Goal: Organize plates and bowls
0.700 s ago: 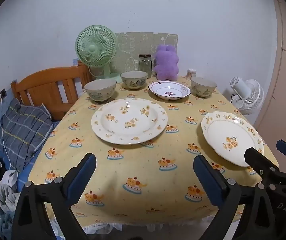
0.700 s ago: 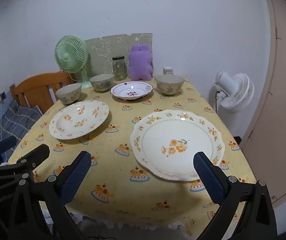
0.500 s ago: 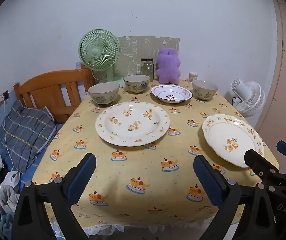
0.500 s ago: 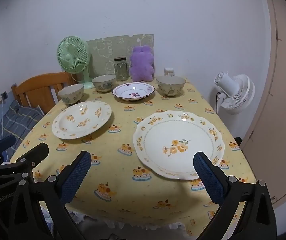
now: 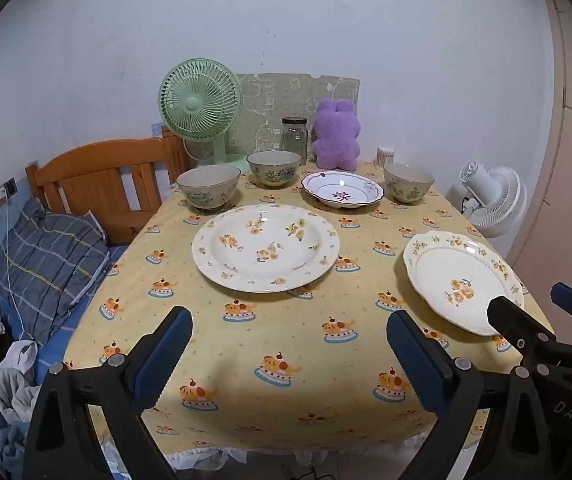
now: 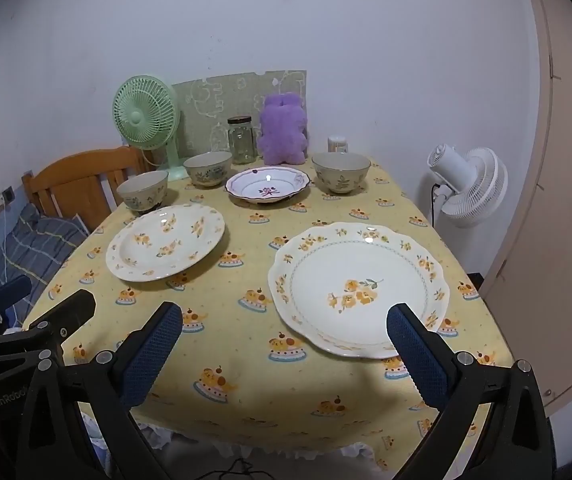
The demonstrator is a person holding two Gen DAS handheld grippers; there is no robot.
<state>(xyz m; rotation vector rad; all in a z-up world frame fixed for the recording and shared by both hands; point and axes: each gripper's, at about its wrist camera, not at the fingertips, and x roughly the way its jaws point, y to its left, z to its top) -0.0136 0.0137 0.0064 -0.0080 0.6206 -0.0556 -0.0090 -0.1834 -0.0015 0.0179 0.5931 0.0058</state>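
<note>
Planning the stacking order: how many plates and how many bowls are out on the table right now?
Large floral plates: 2
Small purple-trimmed dish: 1
Bowls: 3
Total: 6, none stacked yet.

"DAS" on right hand-held gripper (image 5: 553,312); "GenRobo" (cut off) on left hand-held gripper (image 6: 54,296).
</note>
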